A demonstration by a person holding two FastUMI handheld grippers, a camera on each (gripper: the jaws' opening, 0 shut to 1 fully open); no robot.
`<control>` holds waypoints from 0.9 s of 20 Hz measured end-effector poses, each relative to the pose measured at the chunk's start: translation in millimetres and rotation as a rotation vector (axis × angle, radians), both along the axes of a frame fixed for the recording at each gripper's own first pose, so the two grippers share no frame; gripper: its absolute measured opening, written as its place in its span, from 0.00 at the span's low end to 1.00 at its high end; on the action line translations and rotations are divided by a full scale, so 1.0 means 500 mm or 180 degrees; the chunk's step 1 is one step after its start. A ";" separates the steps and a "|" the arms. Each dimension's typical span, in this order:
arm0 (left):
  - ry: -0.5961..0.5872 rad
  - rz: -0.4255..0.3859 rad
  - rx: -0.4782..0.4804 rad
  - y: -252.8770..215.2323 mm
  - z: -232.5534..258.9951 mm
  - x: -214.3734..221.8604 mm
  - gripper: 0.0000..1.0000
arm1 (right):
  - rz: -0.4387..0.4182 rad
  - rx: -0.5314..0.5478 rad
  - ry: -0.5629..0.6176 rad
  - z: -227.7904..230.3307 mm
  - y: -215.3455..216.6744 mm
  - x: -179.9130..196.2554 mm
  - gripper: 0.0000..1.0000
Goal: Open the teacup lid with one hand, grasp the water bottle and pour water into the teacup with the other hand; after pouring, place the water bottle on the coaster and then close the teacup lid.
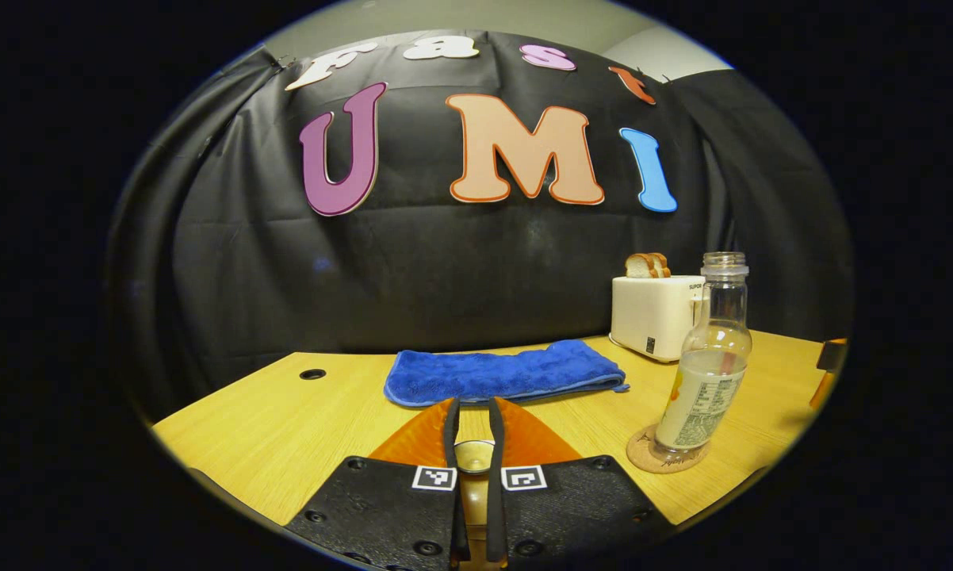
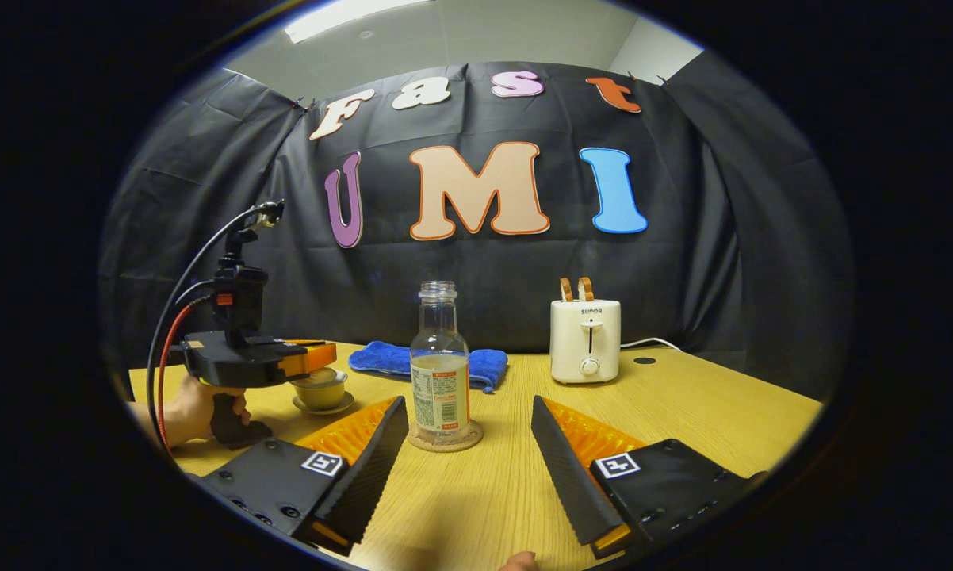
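Water bottle (image 2: pixel 439 361) uncapped, part full, upright on coaster (image 2: pixel 445 438) mid-table | glass-like, likely slippery and top-heavy; best taken at the labelled waist | right gripper (image 2: pixel 469 444) spread wide before it | left gripper (image 1: pixel 473 452) clenched on teacup lid knob (image 1: pixel 474 456) | toaster (image 2: pixel 585 341) and towel (image 2: pixel 429 361) behind; open table kept in front.

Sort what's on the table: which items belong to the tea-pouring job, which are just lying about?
Job: water bottle standing on coaster; teacup, its lid knob between the left gripper fingers; right gripper, open.
Lying about: blue towel, toaster with toast.
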State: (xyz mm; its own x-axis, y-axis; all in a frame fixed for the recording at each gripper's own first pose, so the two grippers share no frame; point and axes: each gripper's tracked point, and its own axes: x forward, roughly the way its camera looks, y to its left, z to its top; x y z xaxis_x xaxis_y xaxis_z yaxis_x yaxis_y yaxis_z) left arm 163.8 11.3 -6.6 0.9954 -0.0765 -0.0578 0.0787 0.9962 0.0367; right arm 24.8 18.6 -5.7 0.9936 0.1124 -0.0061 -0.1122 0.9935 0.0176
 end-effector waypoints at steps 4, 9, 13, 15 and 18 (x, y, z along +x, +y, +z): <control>-0.0006 0.0008 0.0007 -0.001 -0.004 0.006 0.06 | -0.0001 -0.0001 0.0000 -0.001 0.001 -0.001 0.93; 0.0021 0.0009 0.0058 -0.010 -0.007 0.014 0.08 | 0.0001 -0.0001 0.0000 0.000 0.002 -0.002 0.98; 0.0033 0.0040 0.0142 -0.013 -0.008 0.014 0.09 | 0.0018 0.0001 0.0000 0.000 0.003 -0.002 0.93; 0.0023 0.0062 0.0180 -0.012 -0.009 0.013 0.11 | 0.0020 0.0002 0.0000 0.000 0.003 -0.003 0.93; 0.0014 0.0052 0.0201 -0.015 -0.009 0.012 0.16 | 0.0032 0.0002 0.0000 0.001 0.005 -0.003 0.93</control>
